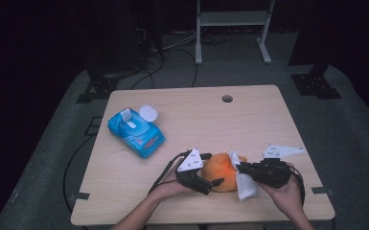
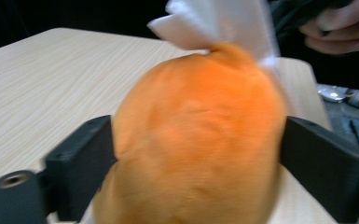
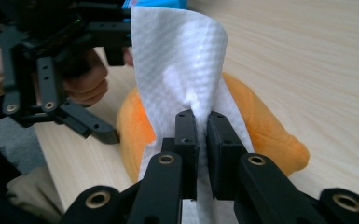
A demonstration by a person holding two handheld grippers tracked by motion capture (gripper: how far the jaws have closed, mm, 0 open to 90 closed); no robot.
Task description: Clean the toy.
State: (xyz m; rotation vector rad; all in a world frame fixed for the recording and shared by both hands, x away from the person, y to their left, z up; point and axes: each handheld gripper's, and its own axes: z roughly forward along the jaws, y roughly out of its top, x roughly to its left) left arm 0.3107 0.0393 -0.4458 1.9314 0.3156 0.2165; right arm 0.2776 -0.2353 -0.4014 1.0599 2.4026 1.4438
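Orange plush toy lying near the front edge of the desk, right of centre, while being wiped. The left tongs are bracing it, one jaw on each side, clamped on its body. The right tongs are pinching a white tissue between nearly closed jaws and pressing it against the toy's top. A blue tissue pack is sitting open toward the left edge. Judged progress: tissue drawn, wiping under way; finishing and discarding remain.

A light wooden table carries a blue wipes pack and an orange plush toy.
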